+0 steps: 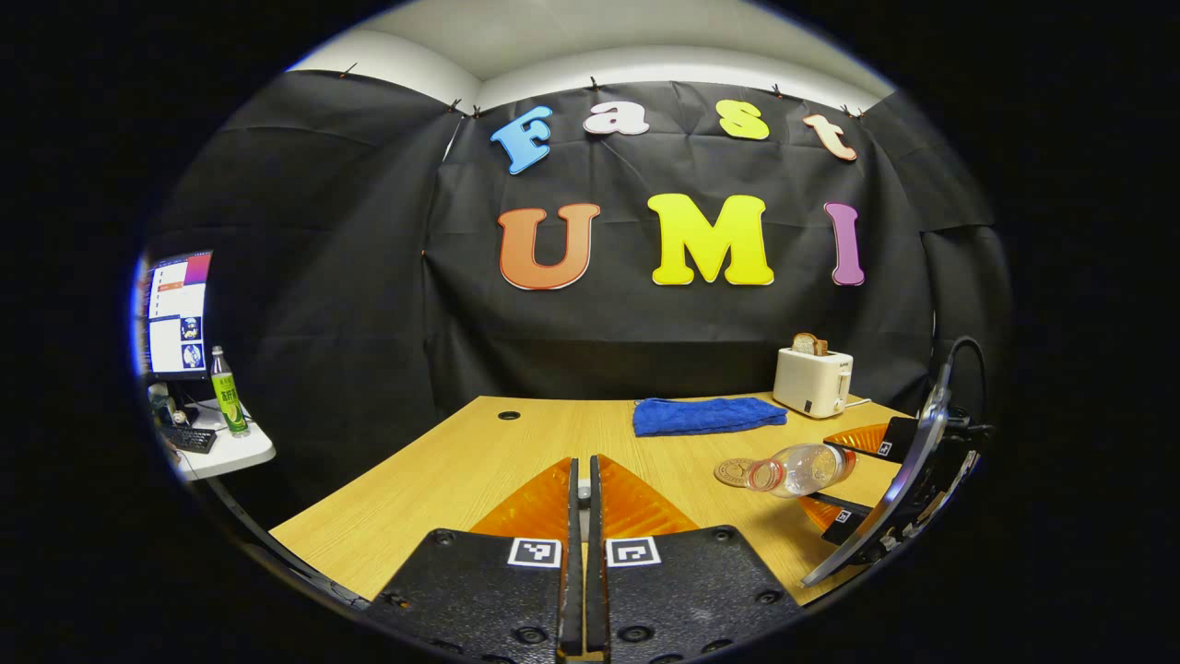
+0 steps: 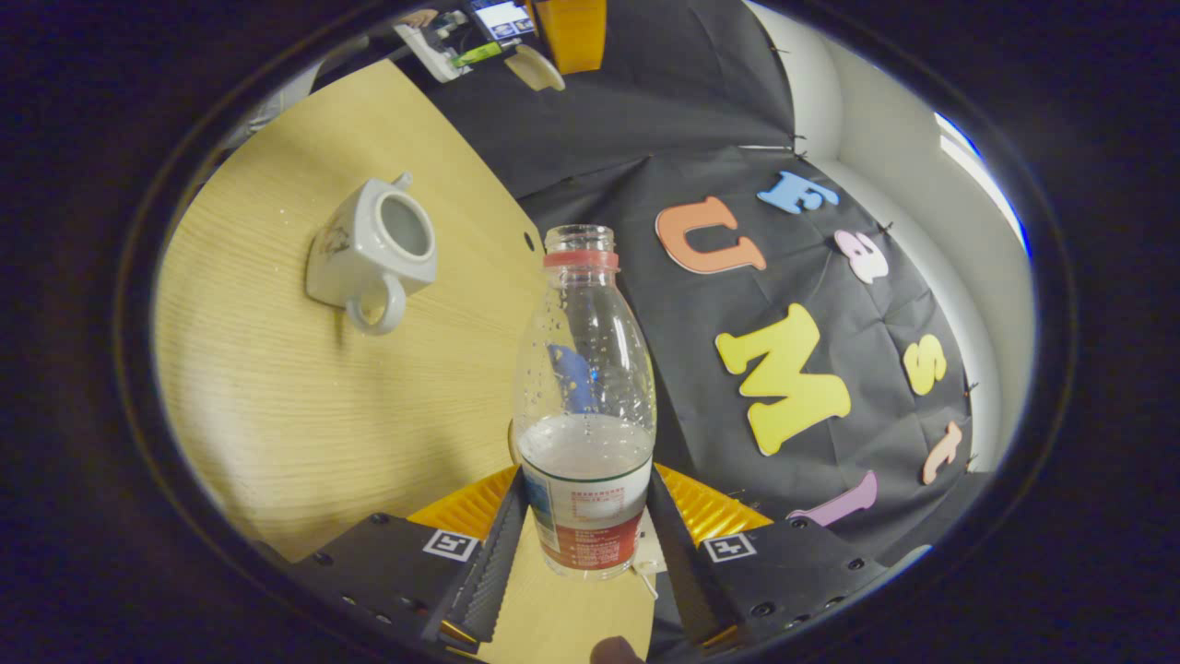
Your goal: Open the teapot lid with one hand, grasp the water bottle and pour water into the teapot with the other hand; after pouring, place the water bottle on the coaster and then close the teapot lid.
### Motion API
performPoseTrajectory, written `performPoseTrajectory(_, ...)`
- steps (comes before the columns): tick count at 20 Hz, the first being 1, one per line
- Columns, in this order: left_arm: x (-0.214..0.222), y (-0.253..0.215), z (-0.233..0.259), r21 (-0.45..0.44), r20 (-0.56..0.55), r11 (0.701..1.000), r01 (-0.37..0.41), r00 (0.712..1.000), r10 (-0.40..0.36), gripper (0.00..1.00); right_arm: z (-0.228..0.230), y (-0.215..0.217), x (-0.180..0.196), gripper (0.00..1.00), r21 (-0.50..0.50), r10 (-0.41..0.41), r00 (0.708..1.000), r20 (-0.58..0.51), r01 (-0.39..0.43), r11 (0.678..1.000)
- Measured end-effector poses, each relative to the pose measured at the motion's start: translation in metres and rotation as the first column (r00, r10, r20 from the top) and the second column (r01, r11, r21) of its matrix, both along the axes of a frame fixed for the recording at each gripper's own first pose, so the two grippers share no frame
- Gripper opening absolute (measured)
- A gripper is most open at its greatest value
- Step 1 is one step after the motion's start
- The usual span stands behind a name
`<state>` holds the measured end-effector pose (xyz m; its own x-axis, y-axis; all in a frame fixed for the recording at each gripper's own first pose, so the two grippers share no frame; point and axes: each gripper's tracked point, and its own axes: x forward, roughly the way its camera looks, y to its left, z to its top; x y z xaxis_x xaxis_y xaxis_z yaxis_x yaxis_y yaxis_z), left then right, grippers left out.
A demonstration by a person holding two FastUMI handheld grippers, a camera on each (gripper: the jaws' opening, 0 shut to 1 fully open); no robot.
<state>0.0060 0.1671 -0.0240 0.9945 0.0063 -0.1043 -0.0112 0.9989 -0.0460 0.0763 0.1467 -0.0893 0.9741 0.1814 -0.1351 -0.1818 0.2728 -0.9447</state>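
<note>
Right gripper (image 2: 584, 544) is clamped on the water bottle (image 2: 584, 406), both fingers pressing on the labelled lower part of the body. The bottle is uncapped, holds some water in its lower portion, and shows droplets on the inner wall above the water line. In the left gripper view the same bottle (image 1: 800, 468) lies nearly horizontal in that gripper (image 1: 853, 487), with its open mouth directly above the round coaster (image 1: 735, 472) on the table (image 1: 442, 480).

Left gripper (image 1: 583, 503) has its fingers drawn together with only a thin slit between them; whether anything is pinched there cannot be determined. It sits low over the near part of the wooden table.

Farther out in the right gripper view, the white teapot (image 2: 367, 251) stands on the table with its top opening uncovered, well apart from the bottle, its loop handle turned toward the camera.

Toward the back of the table, in the left gripper view, a folded blue cloth (image 1: 705, 415) lies flat, and a white toaster (image 1: 812, 381) with a slice of bread in its slot stands just beside it near the black wall cloth. Off to the far left, a small side desk (image 1: 230, 452) carries a green bottle (image 1: 228, 392), a keyboard and a lit monitor (image 1: 178, 314).
</note>
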Motion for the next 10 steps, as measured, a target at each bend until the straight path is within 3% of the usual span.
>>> performPoseTrajectory(10,-0.002,0.007,-0.001,-0.021,-0.001,1.0,0.014,1.0,-0.014,0.04,0.005,0.015,0.007,0.73,-0.258,0.097,0.991,0.093,-0.07,0.963)
